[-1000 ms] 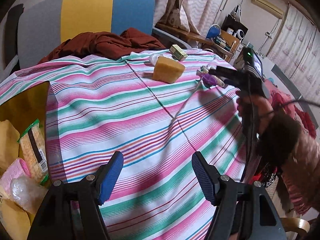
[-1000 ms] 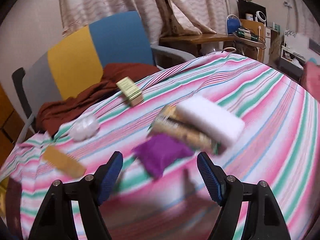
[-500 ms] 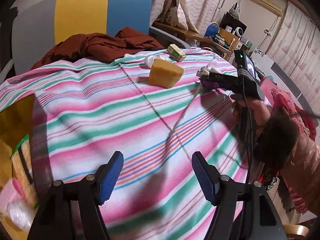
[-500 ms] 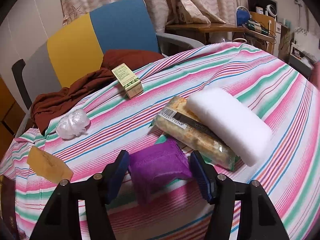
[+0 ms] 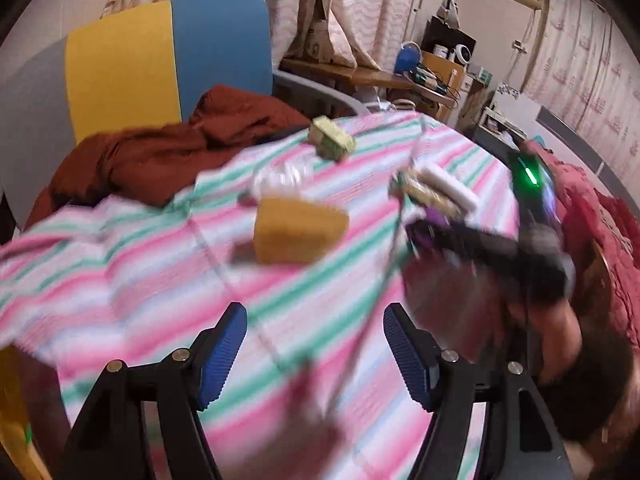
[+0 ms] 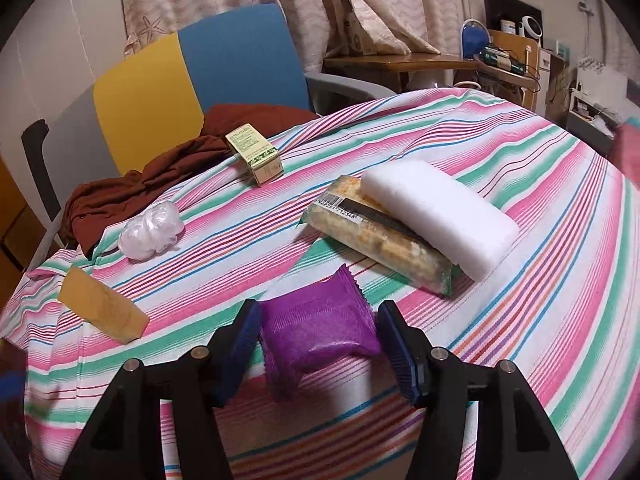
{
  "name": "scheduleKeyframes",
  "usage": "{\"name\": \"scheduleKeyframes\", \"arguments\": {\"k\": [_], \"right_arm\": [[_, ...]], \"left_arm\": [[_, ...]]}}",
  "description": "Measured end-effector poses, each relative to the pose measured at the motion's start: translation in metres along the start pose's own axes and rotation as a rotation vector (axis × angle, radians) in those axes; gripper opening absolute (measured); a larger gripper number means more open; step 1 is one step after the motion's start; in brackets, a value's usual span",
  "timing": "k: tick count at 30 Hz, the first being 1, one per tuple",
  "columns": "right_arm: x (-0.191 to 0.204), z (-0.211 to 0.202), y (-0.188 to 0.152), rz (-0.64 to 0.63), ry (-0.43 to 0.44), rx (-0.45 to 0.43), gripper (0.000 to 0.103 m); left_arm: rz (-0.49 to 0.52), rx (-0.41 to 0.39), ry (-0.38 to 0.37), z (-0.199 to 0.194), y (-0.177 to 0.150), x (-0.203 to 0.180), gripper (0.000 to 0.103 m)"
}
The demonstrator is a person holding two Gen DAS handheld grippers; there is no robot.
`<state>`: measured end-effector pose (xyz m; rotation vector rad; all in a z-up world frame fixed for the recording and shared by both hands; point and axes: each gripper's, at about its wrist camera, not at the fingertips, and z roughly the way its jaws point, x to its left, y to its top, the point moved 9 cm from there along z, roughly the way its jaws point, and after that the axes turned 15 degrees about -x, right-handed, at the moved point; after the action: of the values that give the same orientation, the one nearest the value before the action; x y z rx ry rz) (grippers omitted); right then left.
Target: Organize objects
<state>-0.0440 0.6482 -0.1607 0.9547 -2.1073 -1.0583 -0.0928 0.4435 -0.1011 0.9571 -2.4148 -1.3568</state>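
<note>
In the right wrist view my right gripper (image 6: 318,338) has its jaws around a purple packet (image 6: 318,334) that lies on the striped tablecloth (image 6: 520,168); the blue pads sit at both of its sides, closing on it. Behind it lie a snack pack (image 6: 380,236) with a white sponge block (image 6: 438,216) on it, a green box (image 6: 254,154), a crumpled clear wrap (image 6: 151,230) and a yellow sponge (image 6: 100,306). My left gripper (image 5: 316,350) is open and empty above the cloth, facing the yellow sponge (image 5: 298,230) and the right gripper (image 5: 440,236).
A yellow, blue and grey chair (image 6: 192,68) with a brown cloth (image 6: 160,168) on it stands behind the table. A wooden desk (image 6: 420,64) with clutter is at the back right. The left view is motion-blurred.
My right gripper has moved down and forward onto the purple packet and narrowed around it. My left gripper has swung right and forward, away from the yellow container, towards the yellow sponge.
</note>
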Motion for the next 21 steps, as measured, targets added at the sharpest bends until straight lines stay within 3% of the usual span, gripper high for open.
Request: {"name": "scheduleKeyframes", "arguments": {"k": [4, 8, 11, 15, 21], "right_arm": [[0.001, 0.000, 0.000, -0.017, -0.011, -0.011, 0.061], [0.000, 0.000, 0.000, -0.008, -0.006, -0.017, 0.062], [-0.003, 0.000, -0.001, 0.012, 0.002, -0.019, 0.062], [-0.003, 0.000, -0.001, 0.011, 0.002, -0.020, 0.062], [-0.003, 0.000, -0.001, 0.008, -0.002, -0.024, 0.062]], "left_arm": [[-0.002, 0.024, 0.065, 0.047, 0.026, 0.004, 0.072], [-0.038, 0.065, 0.106, 0.071, 0.023, 0.017, 0.074], [-0.067, 0.060, 0.092, 0.065, 0.011, 0.023, 0.085], [-0.061, 0.086, 0.080, 0.048, -0.016, 0.026, 0.085], [-0.101, 0.018, 0.044, 0.028, -0.020, 0.019, 0.084]]}}
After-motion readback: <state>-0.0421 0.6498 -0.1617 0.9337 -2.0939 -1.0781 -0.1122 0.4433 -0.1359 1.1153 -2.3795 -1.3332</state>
